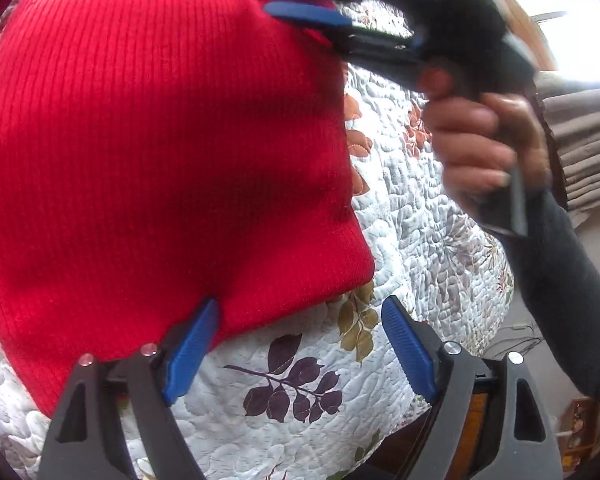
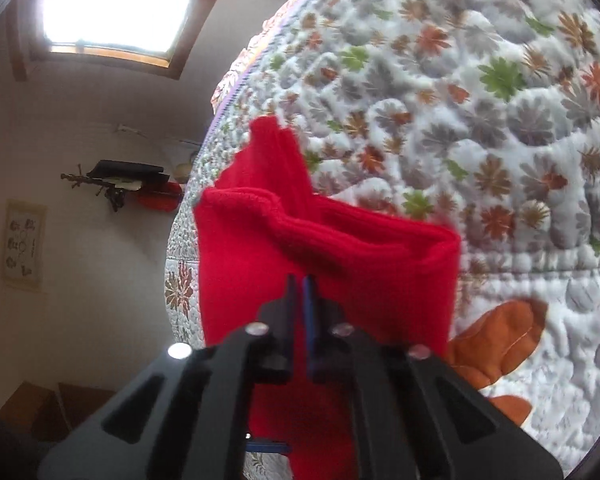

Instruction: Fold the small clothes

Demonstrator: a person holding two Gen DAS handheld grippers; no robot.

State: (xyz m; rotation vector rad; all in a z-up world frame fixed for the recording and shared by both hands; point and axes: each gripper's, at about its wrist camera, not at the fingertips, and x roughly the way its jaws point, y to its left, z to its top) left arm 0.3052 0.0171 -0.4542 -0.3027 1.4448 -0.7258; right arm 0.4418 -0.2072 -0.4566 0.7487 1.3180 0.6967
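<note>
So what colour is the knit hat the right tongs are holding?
Plain red all over, a ribbed knit hat; the left wrist view shows it best.

**Gripper status: left spread, right clamped**

Left gripper [image 1: 300,348]: fingers wide apart, nothing between them. Right gripper [image 2: 299,292]: fingers pressed together on red knit fabric [image 2: 340,264]. Right hand [image 1: 484,148] wraps the handle; dark sleeve [image 1: 564,280] covers the forearm.

Black left tool [image 1: 300,344] with blue ribbed pads, silver screws, dark grey sleeve [image 1: 572,300]
</note>
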